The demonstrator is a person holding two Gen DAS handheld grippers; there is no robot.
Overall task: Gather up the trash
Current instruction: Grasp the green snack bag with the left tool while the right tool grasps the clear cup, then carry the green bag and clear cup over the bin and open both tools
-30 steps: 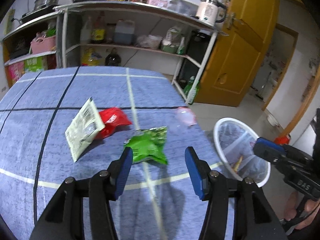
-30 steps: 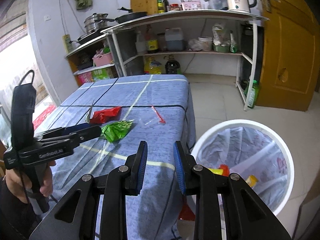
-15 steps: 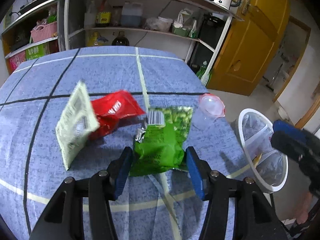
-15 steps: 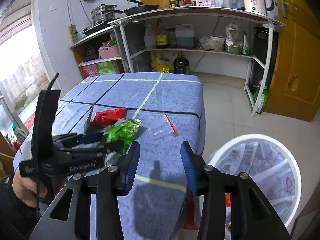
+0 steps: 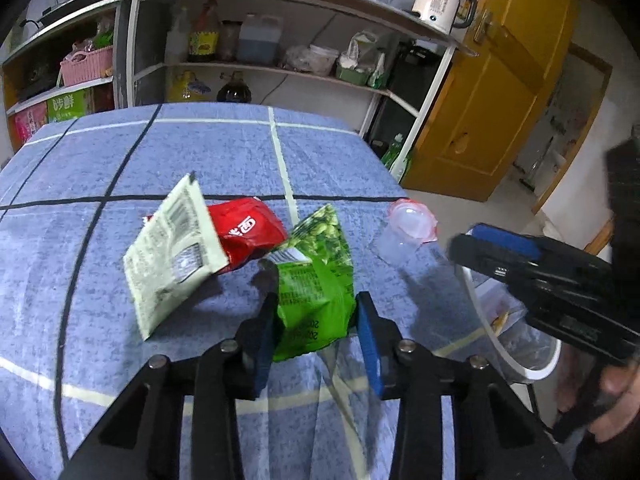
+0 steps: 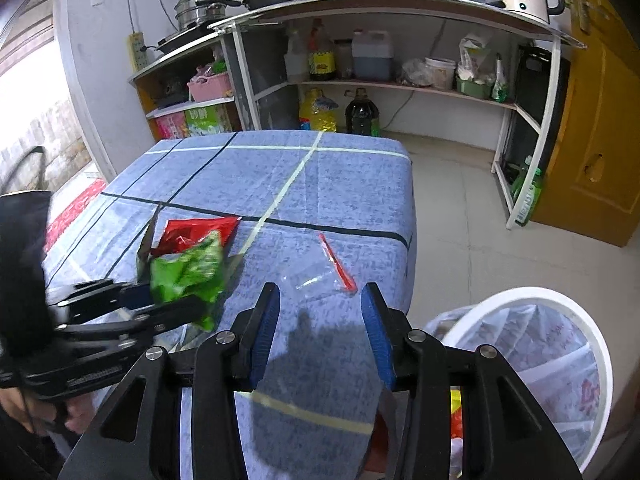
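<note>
My left gripper (image 5: 316, 312) is shut on a green snack bag (image 5: 316, 276) and holds it raised off the blue tablecloth (image 5: 224, 152); the bag (image 6: 188, 276) and that gripper (image 6: 160, 304) also show in the right wrist view. A red wrapper (image 5: 248, 232) and a pale barcode packet (image 5: 172, 248) lie behind it. A clear plastic cup with a red rim (image 5: 404, 228) lies near the table's right edge. My right gripper (image 6: 320, 312) is open and empty just short of that cup (image 6: 316, 276). A white mesh trash bin (image 6: 560, 344) stands on the floor at the right.
A metal shelf unit (image 6: 400, 40) with bottles, jars and a kettle stands behind the table. A yellow door (image 5: 500, 92) is at the right. The bin (image 5: 520, 344) holds some trash. A green bottle (image 6: 528, 196) stands on the floor by the shelf.
My left gripper has closed on the green bag and lifted it off the cloth. My right gripper has opened wider and moved over the table toward the clear cup.
</note>
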